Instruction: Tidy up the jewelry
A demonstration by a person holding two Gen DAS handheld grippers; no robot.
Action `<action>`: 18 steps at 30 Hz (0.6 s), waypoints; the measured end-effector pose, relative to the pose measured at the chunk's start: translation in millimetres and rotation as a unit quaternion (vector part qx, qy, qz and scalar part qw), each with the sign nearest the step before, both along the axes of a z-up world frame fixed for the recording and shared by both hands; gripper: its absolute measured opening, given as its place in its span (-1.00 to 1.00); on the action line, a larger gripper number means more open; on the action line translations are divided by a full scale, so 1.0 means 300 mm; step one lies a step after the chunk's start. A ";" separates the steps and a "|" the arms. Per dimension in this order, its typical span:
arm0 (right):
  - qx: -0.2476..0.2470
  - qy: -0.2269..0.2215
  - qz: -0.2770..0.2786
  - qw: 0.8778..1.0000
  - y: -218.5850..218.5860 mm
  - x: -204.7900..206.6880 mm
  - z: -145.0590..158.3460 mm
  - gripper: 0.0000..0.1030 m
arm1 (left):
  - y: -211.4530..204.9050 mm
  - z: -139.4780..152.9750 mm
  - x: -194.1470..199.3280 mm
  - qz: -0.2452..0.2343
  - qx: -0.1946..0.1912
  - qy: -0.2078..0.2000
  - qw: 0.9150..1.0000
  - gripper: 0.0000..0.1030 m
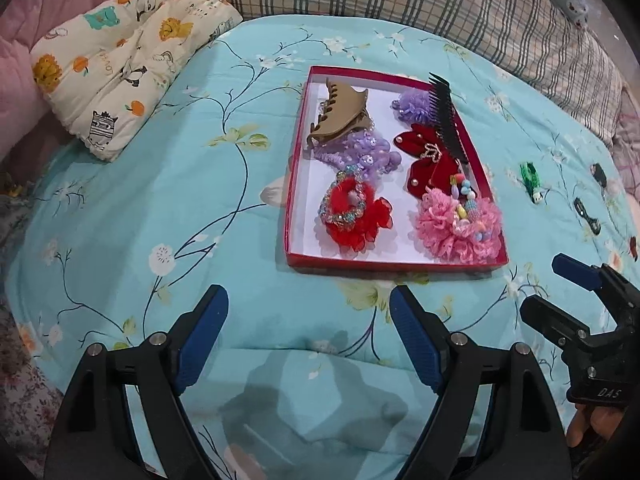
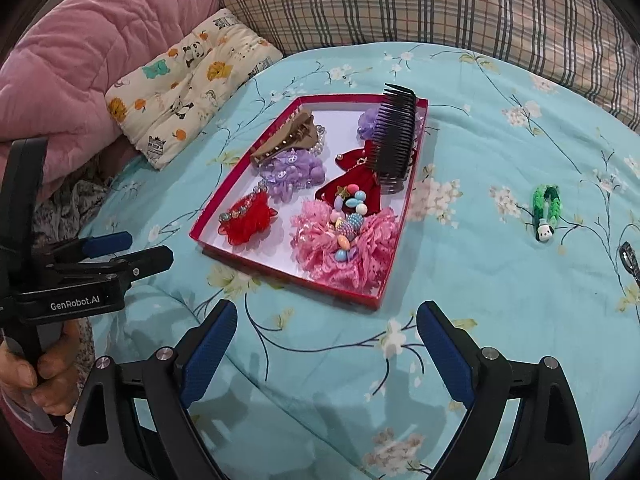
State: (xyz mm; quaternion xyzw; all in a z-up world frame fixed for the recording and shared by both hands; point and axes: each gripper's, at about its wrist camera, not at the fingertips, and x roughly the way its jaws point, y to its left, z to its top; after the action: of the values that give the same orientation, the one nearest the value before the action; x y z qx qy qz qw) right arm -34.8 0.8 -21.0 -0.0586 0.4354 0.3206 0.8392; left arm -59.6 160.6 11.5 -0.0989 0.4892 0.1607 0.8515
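A red-rimmed box (image 1: 294, 160) (image 2: 216, 200) lies on the blue floral bedspread. It holds a tan claw clip (image 1: 340, 114), purple scrunchies (image 1: 360, 152), a red velvet bow (image 1: 428, 156), a red scrunchie (image 1: 356, 216), a pink lace scrunchie (image 2: 348, 240) with beads, and a black comb (image 2: 394, 136) leaning on its right rim. A green hair tie with a panda charm (image 2: 544, 212) (image 1: 531, 182) lies loose right of the box. My left gripper (image 1: 308, 336) is open and empty, in front of the box. My right gripper (image 2: 326, 344) is open and empty, near the box's front corner.
Small dark hair clips (image 1: 586, 216) lie at the bedspread's right edge, one also in the right wrist view (image 2: 630, 260). An animal-print cushion (image 1: 120, 64), a pink quilt (image 2: 68, 60) and a plaid pillow (image 2: 420, 4) border the far side.
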 end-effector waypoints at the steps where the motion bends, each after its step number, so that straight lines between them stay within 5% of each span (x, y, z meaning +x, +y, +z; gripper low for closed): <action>1: 0.000 0.002 0.000 1.000 -0.002 -0.003 -0.001 0.80 | -0.005 0.001 -0.002 -0.002 0.002 0.000 1.000 0.62; 18: -0.014 -0.006 0.004 1.000 0.012 0.011 0.005 0.91 | -0.034 -0.005 0.019 -0.009 0.052 0.007 0.999 0.64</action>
State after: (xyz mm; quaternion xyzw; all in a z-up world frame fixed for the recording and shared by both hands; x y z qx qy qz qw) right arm -31.3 4.3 -19.6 -0.0737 0.4345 0.3176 0.8396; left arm -54.0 150.4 10.0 -0.0493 0.4871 0.1788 0.8534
